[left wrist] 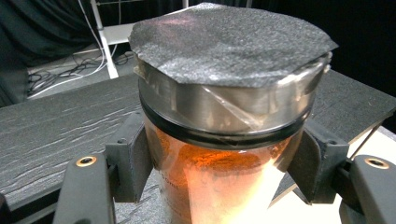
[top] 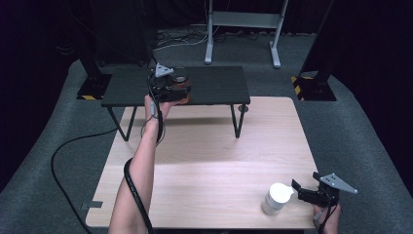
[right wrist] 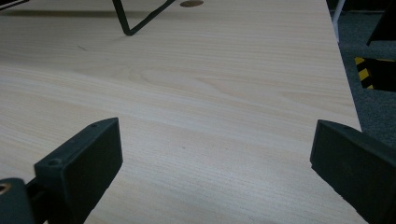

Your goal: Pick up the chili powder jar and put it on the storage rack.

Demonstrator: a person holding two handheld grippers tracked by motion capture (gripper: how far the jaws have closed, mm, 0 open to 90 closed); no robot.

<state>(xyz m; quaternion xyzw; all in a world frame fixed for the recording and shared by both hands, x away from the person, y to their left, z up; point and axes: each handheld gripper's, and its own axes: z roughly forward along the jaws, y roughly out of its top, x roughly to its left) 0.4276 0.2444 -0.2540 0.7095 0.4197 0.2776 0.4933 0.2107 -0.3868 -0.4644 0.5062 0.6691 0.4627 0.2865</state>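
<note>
The left gripper [top: 171,87] clamps the upright, metal-lidded glass jar of orange powder [left wrist: 219,154] over the low black shelf [top: 214,85], at its front edge; the right gripper [top: 306,191] gapes empty, far from the shelf, beside a white-capped bottle [top: 275,199].

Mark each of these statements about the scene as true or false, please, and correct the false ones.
1. The left gripper has its jaws closed on the jar. True.
2. The jar holds a blue liquid. False: its contents look orange-brown.
3. The jar is at the black shelf at the far side of the wooden table. True.
4. The right gripper holds the white bottle. False: its jaws stand open with nothing between them, and the bottle stands beside it on the table.
5. The jar has a white plastic lid. False: the lid is metal-coloured, with a dark rough sheet on top.
</note>
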